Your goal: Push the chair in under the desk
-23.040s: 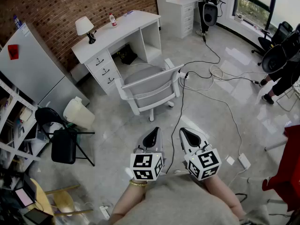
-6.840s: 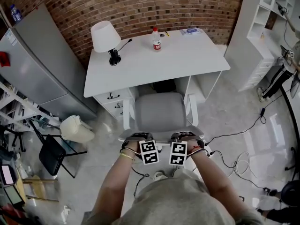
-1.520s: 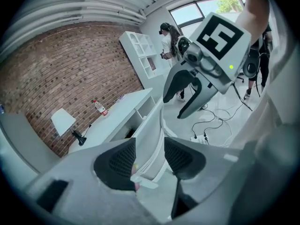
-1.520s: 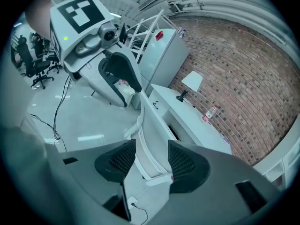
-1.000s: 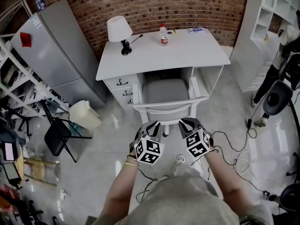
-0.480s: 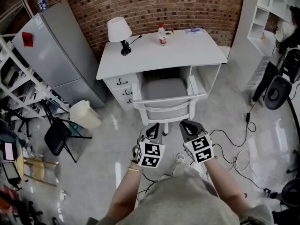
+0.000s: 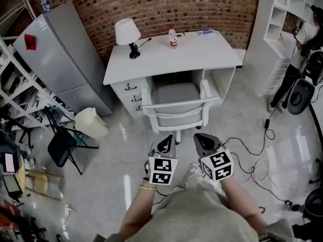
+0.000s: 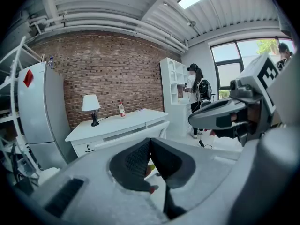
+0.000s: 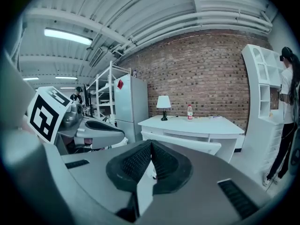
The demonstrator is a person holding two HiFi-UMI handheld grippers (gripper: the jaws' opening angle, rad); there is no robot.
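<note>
Bottle (image 7: pixel 172 38) on desk (image 7: pixel 202 54) wears a red label (print unreadable).

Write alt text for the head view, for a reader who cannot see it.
A white chair stands tucked under a white desk by a brick wall. The left gripper and right gripper hang shut and empty, clear of the chair. A lamp and bottle stand on the desk.

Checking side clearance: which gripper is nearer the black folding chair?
Left. The left gripper is off to the right of the black folding chair; the right gripper sits farther right, beyond the left one.
</note>
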